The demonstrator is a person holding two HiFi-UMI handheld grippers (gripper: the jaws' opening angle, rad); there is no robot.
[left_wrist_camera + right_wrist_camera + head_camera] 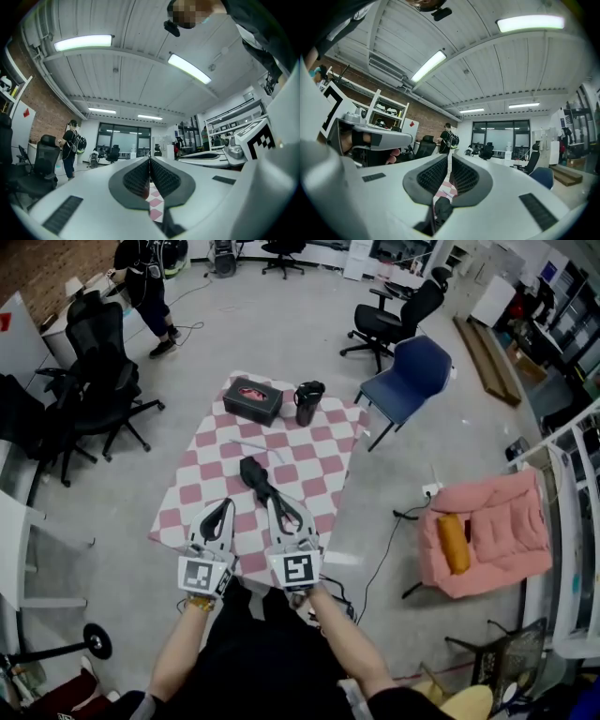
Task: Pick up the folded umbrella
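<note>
Left gripper (226, 506) and right gripper (275, 502) jaws closed, empty; right sits just beside folded umbrella (254, 476), unopened it could shove it across the counter (319, 460)

Folded umbrella (253, 474): near end hidden behind right gripper (275, 504). Checkered table (152, 208) mostly blocked by fingers (138, 178) in both gripper views. Person (145, 282) cut off at head view's top edge. Dark blob (443, 208) below right fingers too blurred to identify.

Long white ceiling strip lights (83, 42) give bright, even light. Both gripper views bulge and darken at the corners.
</note>
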